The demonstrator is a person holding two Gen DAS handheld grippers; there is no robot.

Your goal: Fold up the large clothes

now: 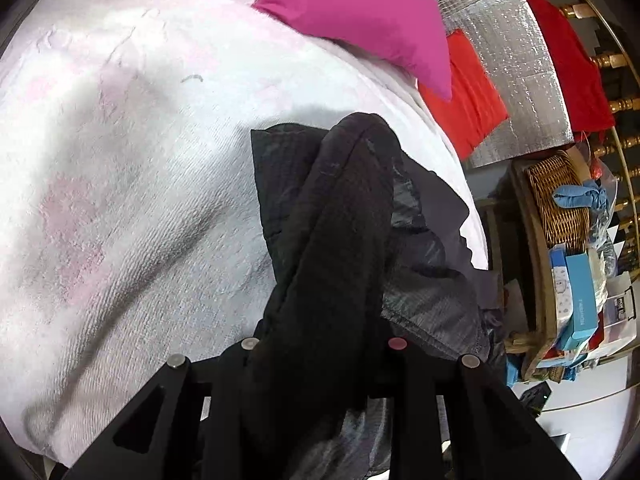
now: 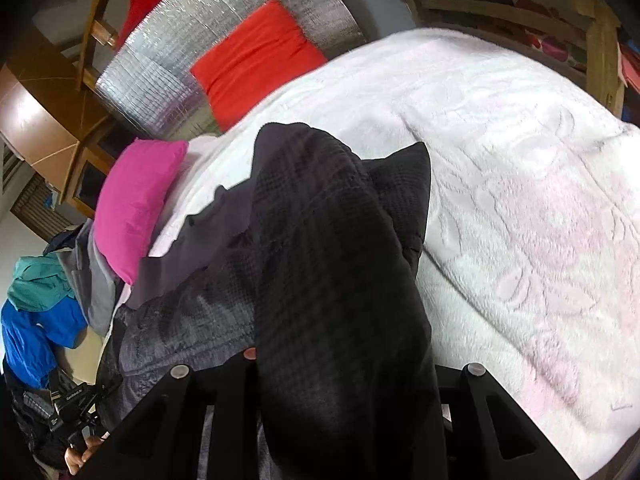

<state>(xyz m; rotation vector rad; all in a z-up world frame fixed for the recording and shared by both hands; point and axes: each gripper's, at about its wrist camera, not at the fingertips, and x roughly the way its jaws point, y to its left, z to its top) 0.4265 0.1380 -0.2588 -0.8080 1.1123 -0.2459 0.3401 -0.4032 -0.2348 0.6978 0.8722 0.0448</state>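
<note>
On the pale bedspread, your left gripper and right gripper each pinch the dark garment, which drapes straight ahead, equally near both.

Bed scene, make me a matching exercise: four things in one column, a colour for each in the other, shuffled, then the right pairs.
Things:
1. blanket
2. garment in both grippers
3. pillow lying on the blanket
4. basket beside the bed

Colours:
A. tan wicker
B. magenta
C. white with faint pink
D. black

Pairs: 1-C, 2-D, 3-B, 4-A
</note>
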